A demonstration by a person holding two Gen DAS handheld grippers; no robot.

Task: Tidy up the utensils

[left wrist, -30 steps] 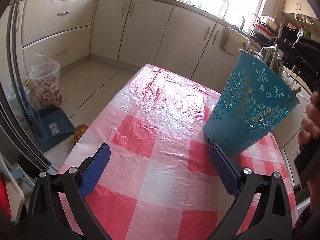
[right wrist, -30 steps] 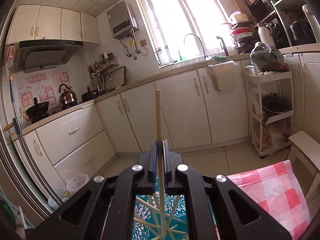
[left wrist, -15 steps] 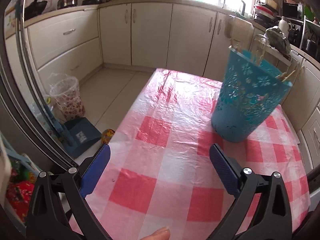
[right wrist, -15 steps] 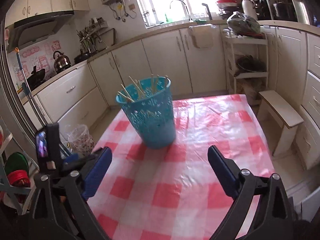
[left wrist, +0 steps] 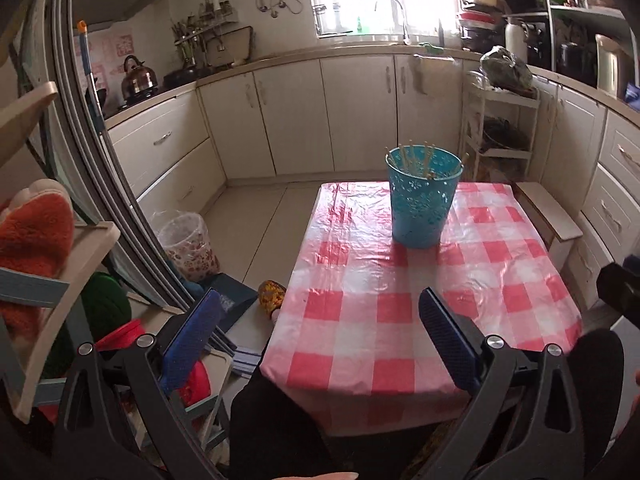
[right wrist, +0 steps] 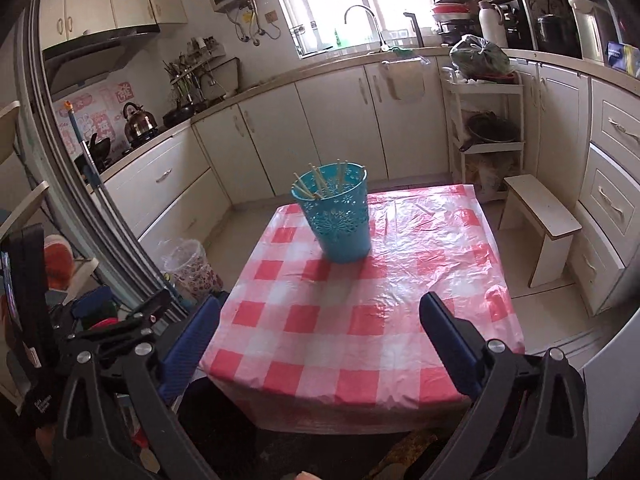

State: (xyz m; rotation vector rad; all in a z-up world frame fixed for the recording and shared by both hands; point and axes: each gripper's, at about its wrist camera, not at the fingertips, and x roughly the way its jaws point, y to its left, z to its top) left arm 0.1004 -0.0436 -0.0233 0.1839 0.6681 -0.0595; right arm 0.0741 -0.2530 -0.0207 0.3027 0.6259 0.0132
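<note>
A teal perforated basket [left wrist: 420, 196] stands upright on the far part of a table with a red-and-white checked cloth [left wrist: 400, 312]. Several wooden chopsticks [left wrist: 416, 158] stand inside it. It also shows in the right wrist view [right wrist: 338, 216], with the chopsticks [right wrist: 320, 186] leaning in it. My left gripper [left wrist: 316, 340] is open and empty, held back over the table's near edge. My right gripper [right wrist: 316, 340] is open and empty too, also near the front edge and far from the basket.
A bin with a plastic liner [left wrist: 188, 244] and a dustpan stand on the floor left of the table. A wooden stool [right wrist: 540, 220] stands right of it. A white rack [right wrist: 488, 120] and cabinets [left wrist: 320, 120] line the back. Shelves with clutter stand at the near left.
Both grippers have pulled back from the basket to the table's near edge. The right gripper was shut on a chopstick above the basket a second ago and is now open and empty.
</note>
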